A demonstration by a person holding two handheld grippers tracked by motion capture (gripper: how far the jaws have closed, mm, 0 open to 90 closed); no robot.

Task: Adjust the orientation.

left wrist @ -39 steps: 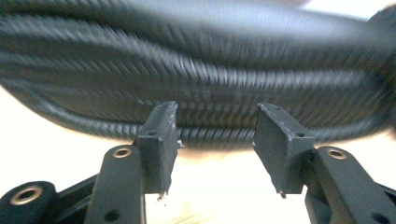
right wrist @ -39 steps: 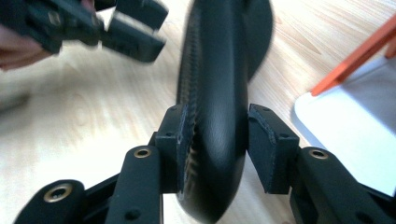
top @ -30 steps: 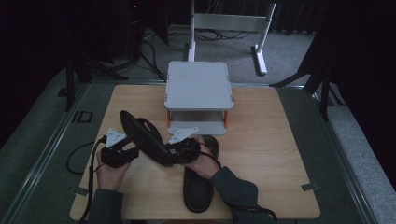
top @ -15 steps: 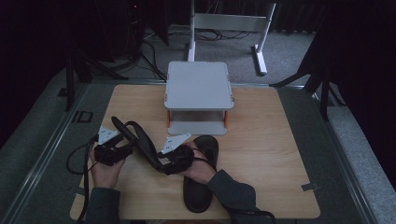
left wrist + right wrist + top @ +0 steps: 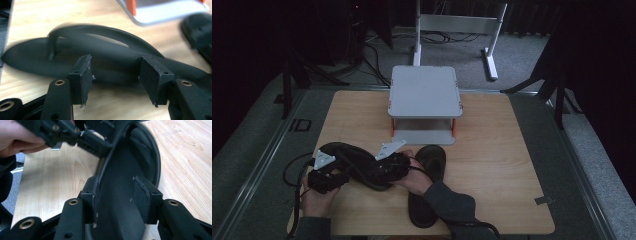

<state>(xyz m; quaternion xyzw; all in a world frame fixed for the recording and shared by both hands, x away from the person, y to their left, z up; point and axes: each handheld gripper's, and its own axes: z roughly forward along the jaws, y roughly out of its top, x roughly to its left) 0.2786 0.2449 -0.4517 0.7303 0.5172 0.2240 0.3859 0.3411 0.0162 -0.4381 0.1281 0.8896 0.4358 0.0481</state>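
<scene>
**Two claws on one sandal, second sandal flat beside**

L gripper (image 5: 343, 176) sits at the front-left of the table (image 5: 507, 165), jaws about half open. In the left gripper view its pads (image 5: 83, 75) bracket the edge of a black sandal (image 5: 105, 60) w/ daylight either side; can't tell if they touch it. Jaws have just opened a bit, then held.

R gripper (image 5: 404, 162) is mid-front, jaws also about half open and just been closing a little. In the right gripper view the sandal's sole (image 5: 120, 195) lies between the pads (image 5: 93, 195); the left pad sits against the strap, the right pad looks just clear.

High view shows what the close-ups don't: the sandal (image 5: 362, 165) runs between both grippers, and a second sandal (image 5: 427, 185) lies flat just right of the R hand (image 5: 414, 181), partly under the sleeve. Right gripper view adds the L gripper (image 5: 82, 135) at the sandal's far end w/ the L hand (image 5: 17, 137).

Grey two-tier stand (image 5: 424, 92) w/ orange posts stands at table's back-centre, near the sandals but apart.
</scene>
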